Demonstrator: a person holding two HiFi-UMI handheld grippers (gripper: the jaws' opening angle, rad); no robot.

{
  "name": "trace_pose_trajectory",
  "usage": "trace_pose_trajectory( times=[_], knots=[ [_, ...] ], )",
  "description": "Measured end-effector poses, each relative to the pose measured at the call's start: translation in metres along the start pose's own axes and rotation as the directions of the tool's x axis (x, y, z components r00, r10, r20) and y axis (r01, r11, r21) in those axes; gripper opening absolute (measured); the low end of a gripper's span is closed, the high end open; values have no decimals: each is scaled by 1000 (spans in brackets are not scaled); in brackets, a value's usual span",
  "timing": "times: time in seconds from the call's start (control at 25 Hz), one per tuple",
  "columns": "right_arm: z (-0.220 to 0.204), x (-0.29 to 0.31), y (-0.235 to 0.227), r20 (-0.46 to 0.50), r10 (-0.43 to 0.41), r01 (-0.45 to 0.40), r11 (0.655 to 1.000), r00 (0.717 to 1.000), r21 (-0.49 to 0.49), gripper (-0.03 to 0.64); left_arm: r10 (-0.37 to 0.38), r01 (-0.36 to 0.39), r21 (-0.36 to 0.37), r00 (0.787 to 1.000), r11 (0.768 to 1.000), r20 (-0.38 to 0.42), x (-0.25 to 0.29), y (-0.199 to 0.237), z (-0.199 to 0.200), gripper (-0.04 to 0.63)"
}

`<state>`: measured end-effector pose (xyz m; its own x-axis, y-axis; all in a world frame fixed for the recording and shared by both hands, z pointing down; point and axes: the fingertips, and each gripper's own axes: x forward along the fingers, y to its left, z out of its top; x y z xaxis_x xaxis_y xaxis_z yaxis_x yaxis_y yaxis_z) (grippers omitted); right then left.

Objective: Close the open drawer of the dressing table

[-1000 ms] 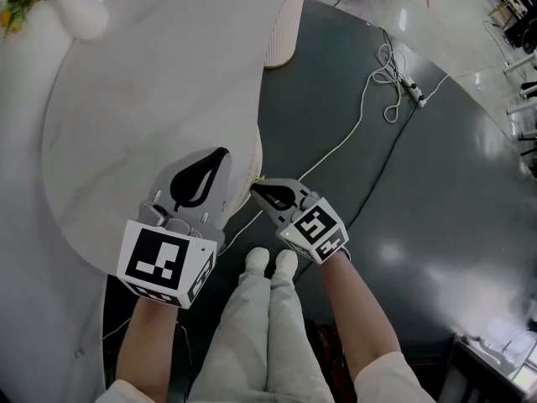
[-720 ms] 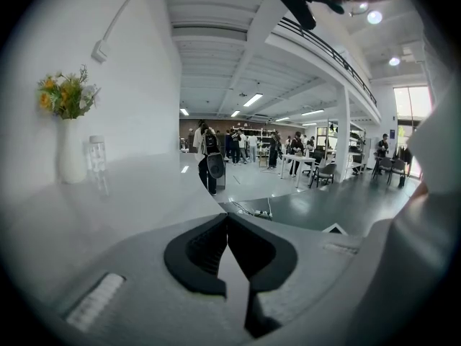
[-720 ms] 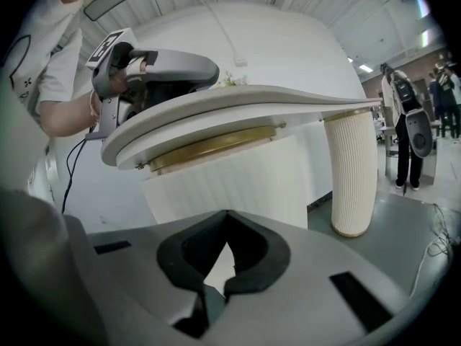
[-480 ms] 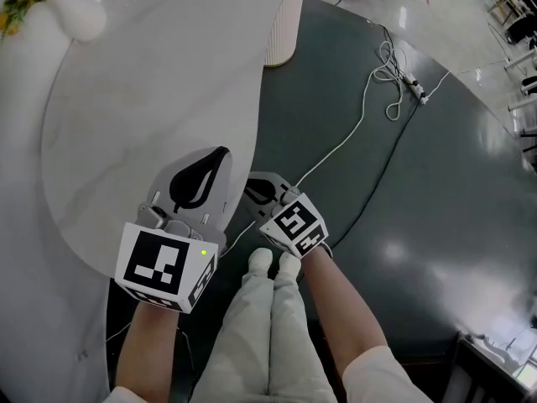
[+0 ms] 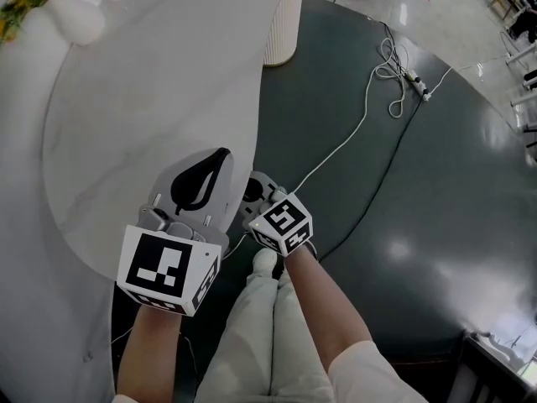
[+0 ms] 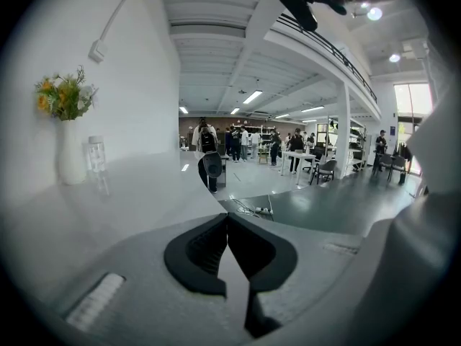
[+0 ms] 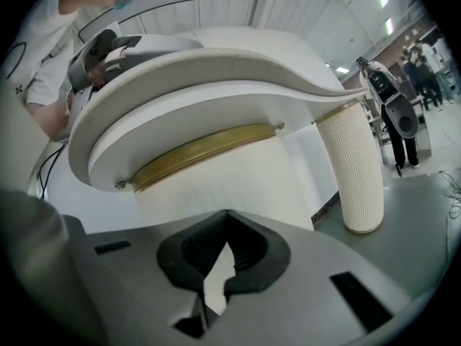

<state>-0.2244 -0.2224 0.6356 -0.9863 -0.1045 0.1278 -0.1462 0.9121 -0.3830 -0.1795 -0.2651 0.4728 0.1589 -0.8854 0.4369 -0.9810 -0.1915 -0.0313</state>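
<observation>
The white dressing table top [image 5: 143, 99] fills the left of the head view. My left gripper [image 5: 201, 180] hovers shut over the top's near edge, nothing between its jaws [image 6: 227, 218]. My right gripper [image 5: 253, 193] is shut and empty, its tip tucked under the top's rim. In the right gripper view the right gripper [image 7: 227, 218] points at the curved white drawer front [image 7: 238, 189], close below a brass-coloured band [image 7: 202, 148] under the top. I cannot tell whether the jaws touch the front or how far the drawer stands out.
A ribbed white table leg [image 7: 353, 168] stands right of the drawer, and it shows in the head view too [image 5: 281, 23]. A vase with flowers [image 6: 68, 139] sits far back on the top. Cables [image 5: 361, 124] and a power strip [image 5: 415, 91] lie on the dark floor. The person's shoes [image 5: 268, 261] are below the grippers.
The right gripper has moved left and in toward the table, its tip now under the top's rim. The left gripper has stayed in place.
</observation>
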Motion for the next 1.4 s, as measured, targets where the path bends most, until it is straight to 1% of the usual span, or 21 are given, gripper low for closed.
trace_pose_trajectory(
  times=[0.12, 0.24, 0.32, 0.4, 0.48, 0.56, 0.72, 0.8, 0.92, 1.0, 1.08, 1.16, 1.28, 1.4],
  knots=[
    [-3, -1, -2, 24, -13, 13, 1000, 1000, 17, -2, 1, -1, 0, 1000, 1000, -1, 2, -1, -3, 15],
    [-3, 0, -2, 16, -17, 17, 1000, 1000, -3, -2, 0, 0, 3, 1000, 1000, -6, 2, 0, -4, 15],
    [1, 1, 3, -4, -24, 24, 999, 1000, -28, -2, 4, -4, 9, 1000, 1000, -14, -1, 1, -2, 15],
    [-1, 0, 4, -43, -36, 33, 998, 998, -59, -3, 8, -7, 11, 1000, 1000, -18, -2, 1, -1, 15],
    [-5, -6, 4, -78, -41, 36, 997, 996, -65, -3, 7, -7, 7, 1000, 1000, -17, -1, 0, -2, 15],
    [-4, -14, 2, -87, -42, 38, 998, 995, -50, -3, 18, -18, -6, 1000, 1000, -5, 1, 2, -2, 15],
    [1, -30, -3, -126, -57, 50, 997, 990, -60, -3, 58, -55, -60, 998, 997, 38, 5, 9, -1, 15],
    [11, -36, -4, -129, -70, 63, 996, 989, -57, -3, 61, -58, -65, 997, 996, 39, 5, 10, -1, 15],
    [32, -44, -1, -117, -94, 89, 995, 989, -45, -3, 48, -47, -41, 999, 998, 14, 5, 8, 0, 15],
    [40, -52, 1, -131, -112, 106, 993, 985, -47, -3, 42, -42, -34, 999, 999, 10, 3, 6, -1, 15],
    [44, -61, 3, -155, -130, 124, 991, 979, -51, -3, 54, -51, -60, 998, 997, 37, -2, 8, -2, 15],
    [49, -70, 5, -177, -147, 139, 989, 973, -56, -3, 74, -70, -79, 996, 994, 47, -10, 13, -4, 15],
    [63, -85, 9, -203, -171, 160, 984, 964, -72, -3, 91, -87, -87, 995, 992, 44, -24, 16, -2, 15],
    [83, -102, 16, -209, -200, 184, 979, 957, -92, -3, 101, -96, -88, 993, 991, 57, -37, 12, 8, 15]
  ],
)
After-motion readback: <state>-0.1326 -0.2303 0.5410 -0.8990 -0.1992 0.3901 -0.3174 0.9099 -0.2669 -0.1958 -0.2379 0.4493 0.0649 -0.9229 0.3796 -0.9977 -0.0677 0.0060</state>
